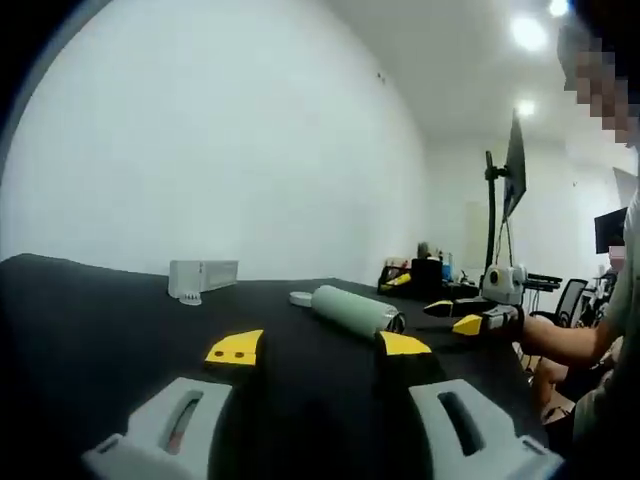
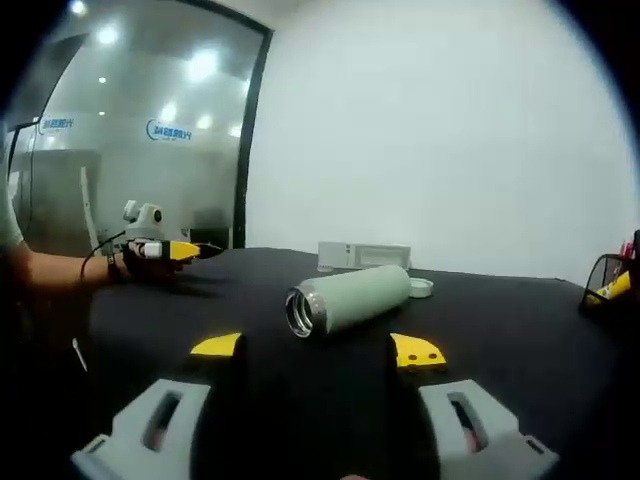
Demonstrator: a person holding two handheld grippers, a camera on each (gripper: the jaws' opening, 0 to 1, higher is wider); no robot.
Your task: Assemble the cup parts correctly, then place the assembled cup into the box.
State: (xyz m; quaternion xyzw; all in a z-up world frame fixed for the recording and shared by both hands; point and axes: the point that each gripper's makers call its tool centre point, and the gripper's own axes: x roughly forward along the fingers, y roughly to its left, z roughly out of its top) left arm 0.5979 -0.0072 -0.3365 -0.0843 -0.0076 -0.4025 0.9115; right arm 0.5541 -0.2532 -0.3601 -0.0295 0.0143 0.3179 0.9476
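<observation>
A pale green cup body [image 1: 355, 310] lies on its side on the black table [image 1: 100, 320], a little beyond my left gripper [image 1: 320, 346], whose jaws stand open with nothing between them. A white lid [image 1: 301, 298] lies flat just left of the cup. In the right gripper view the cup body [image 2: 350, 298] points its open steel mouth toward my right gripper [image 2: 317, 348], which is open and empty just short of it. The lid [image 2: 421, 287] sits behind the cup's far end. A white box [image 2: 363, 256] stands at the back.
The white box [image 1: 203, 277] has a small white ribbed part [image 1: 190, 297] in front of it. A black mesh holder [image 2: 605, 285] with yellow items stands at the table's edge. A hand holds the right gripper [image 1: 470, 318] low over the table; the left gripper [image 2: 170, 250] hovers likewise.
</observation>
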